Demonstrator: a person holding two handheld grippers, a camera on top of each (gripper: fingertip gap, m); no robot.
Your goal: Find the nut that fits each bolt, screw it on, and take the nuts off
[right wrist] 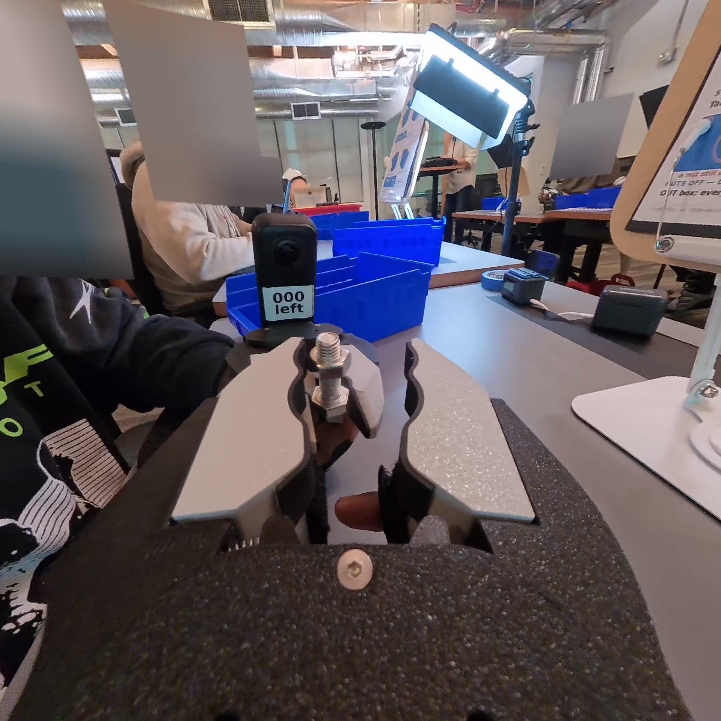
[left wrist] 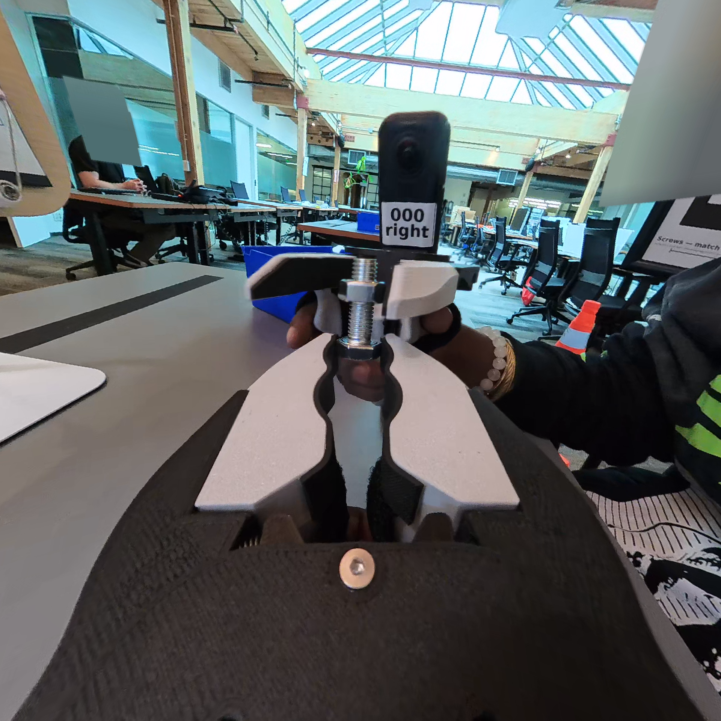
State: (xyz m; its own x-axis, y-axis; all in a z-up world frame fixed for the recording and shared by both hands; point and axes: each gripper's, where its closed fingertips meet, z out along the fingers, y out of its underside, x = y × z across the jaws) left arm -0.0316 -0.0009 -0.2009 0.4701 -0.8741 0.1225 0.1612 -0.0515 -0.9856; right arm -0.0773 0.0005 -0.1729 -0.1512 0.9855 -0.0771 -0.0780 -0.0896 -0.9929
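Above the grey counter (right wrist: 507,351), the left hand-held gripper (left wrist: 359,347) pinches the head of the bolt (left wrist: 362,312) and holds it upright. The right hand-held gripper (right wrist: 353,374) is spread wide around the nut (right wrist: 330,361), which sits partway along the threads. It looks like the turning step. Next, the right one should squeeze the nut and twist.

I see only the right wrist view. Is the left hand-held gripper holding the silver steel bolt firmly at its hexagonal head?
Observer: Yes. The left wrist view shows the left hand-held gripper shut on the hexagonal head of the silver threaded steel bolt, one finger on each side.
Operator: What is behind my right hand-held gripper?
Observer: Behind it and to one side, an orange traffic cone with a pale band stands on the floor.
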